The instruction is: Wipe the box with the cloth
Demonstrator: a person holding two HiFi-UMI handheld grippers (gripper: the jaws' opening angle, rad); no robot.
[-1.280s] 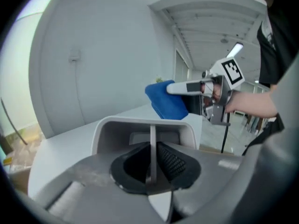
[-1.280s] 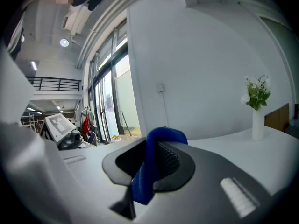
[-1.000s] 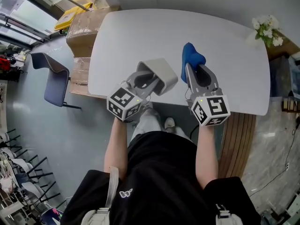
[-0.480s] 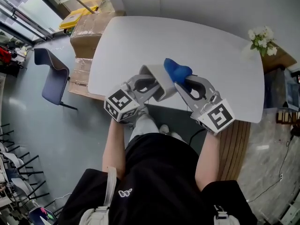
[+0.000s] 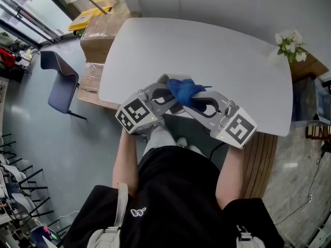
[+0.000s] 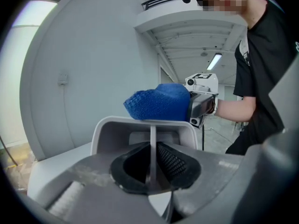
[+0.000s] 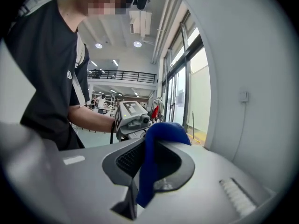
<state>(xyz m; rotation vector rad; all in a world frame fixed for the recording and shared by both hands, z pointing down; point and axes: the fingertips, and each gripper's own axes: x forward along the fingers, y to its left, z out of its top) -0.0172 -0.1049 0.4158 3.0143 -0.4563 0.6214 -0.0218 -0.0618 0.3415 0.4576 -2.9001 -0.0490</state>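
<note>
Since one second ago, the right gripper has swung to the left and carried the cloth from a position beside the box to a position on top of it. Both grippers now meet at the near edge of the table, in front of the person's black shirt.

Left gripper: jaws pressed together on one thin wall of the grey box, which stands upright between the dark pads in the left gripper view. The box is held just above the near table edge, with its open side towards this gripper.

Right gripper: jaws clamped on a fold of the blue cloth in the right gripper view. The free bunch of cloth bulges beyond the fingertips and lies on the upper rim of the box, touching it.

Beyond the grippers, the white table top extends away. A blue chair stands on the floor to the left, with cardboard cartons beside the far left corner. White flowers stand at the far right.
</note>
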